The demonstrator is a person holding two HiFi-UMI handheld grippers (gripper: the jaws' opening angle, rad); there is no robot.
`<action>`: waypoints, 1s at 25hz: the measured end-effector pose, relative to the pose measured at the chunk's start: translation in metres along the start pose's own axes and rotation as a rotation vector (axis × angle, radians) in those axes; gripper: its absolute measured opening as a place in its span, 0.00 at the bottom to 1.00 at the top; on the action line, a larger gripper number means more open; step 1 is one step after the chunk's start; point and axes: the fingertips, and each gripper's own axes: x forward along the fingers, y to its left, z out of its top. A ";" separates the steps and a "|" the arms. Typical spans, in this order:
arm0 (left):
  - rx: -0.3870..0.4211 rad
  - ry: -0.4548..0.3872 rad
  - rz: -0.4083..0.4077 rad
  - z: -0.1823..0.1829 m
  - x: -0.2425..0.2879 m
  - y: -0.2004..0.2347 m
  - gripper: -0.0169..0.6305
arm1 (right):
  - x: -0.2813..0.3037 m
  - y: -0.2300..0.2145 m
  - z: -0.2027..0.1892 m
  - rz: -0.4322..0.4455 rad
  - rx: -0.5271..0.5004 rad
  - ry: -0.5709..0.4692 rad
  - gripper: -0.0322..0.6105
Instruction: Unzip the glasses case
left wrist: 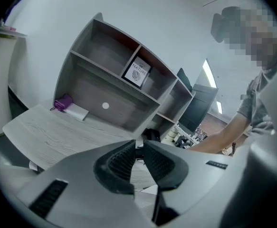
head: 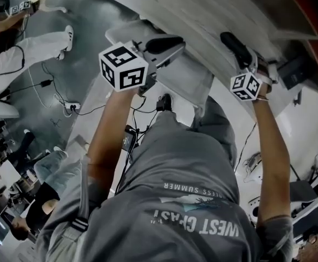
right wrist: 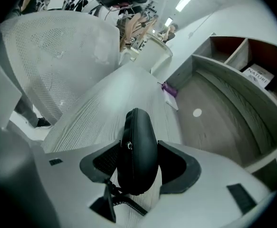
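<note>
Slip risk: the black oval hard-shell glasses case is pinched only across its rounded sides, so it could be twisted or squeezed out once the zip is tugged.
Blocked-zip risk: the zip seam is seen running past the left-hand pad, so the slider's path could be barred by the grip itself.
Missed-pull risk: what appears to be the small metal slider is a slight target, and the loose black cord hanging below could be caught instead.
Right gripper: its jaws are clenched on the case, which is held on edge.
Left gripper: its jaws are drawn almost together with nothing between them, well apart from the case and to its left.
Case location: it is held above the pale wood-grain bench, at the right of the scene.
Case look: matte and smooth, zipped closed as far as can be seen.
</note>
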 end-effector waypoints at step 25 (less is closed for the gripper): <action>0.120 -0.116 -0.034 0.016 -0.059 -0.081 0.08 | -0.126 0.005 0.046 -0.043 0.280 -0.169 0.39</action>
